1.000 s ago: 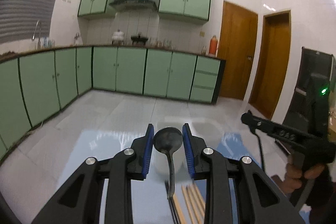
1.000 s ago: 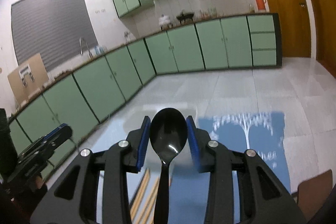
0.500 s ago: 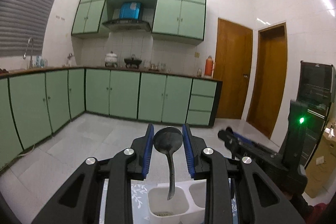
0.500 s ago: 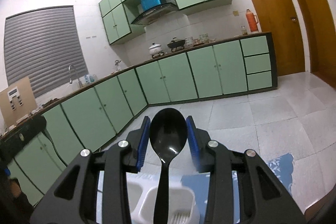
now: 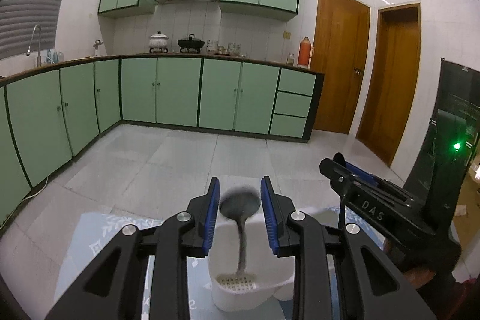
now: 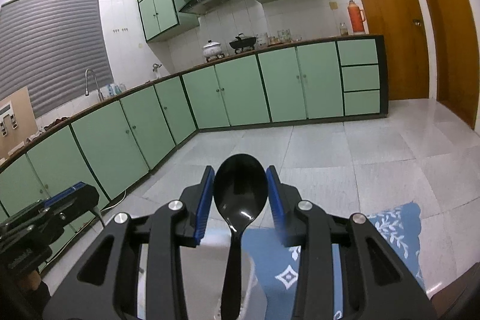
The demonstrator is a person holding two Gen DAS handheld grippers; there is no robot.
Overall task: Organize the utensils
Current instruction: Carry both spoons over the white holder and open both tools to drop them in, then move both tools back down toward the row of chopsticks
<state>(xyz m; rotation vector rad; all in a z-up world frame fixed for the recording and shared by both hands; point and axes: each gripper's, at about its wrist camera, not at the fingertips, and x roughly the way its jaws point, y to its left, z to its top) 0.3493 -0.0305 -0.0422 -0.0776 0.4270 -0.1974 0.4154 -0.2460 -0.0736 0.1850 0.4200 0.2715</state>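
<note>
Through the left wrist camera we see our left tool (image 5: 240, 209) with its blue pads set a little apart and a grey spoon (image 5: 240, 203) standing between them, bowl up and level with the pad tips, handle hanging straight down; the spoon is blurred, and we cannot tell whether the pads press the bowl or it is slipping free. Its long axis runs near vertical, and the handle's end sits over the perforated floor of the white utensil holder (image 5: 279, 284), which lies directly below and just ahead of the tool on the blue patterned cloth (image 5: 99, 233) covering the surface. So we judge the coming move to turn on a straight drop into that compartment. Off to the right of this tool, the right tool (image 5: 339, 167) comes in level, near the holder's other side. In the right wrist view, our right tool (image 6: 240, 194) has its pads narrowly apart and closed against the edges of a black spoon (image 6: 240, 194), bowl up, handle pointing straight down toward the pale holder (image 6: 207, 269) just below. The left tool (image 6: 72, 194) shows low on the left, well apart. We count two spoons, one per tool, and one holder; two of its compartments show.
</note>
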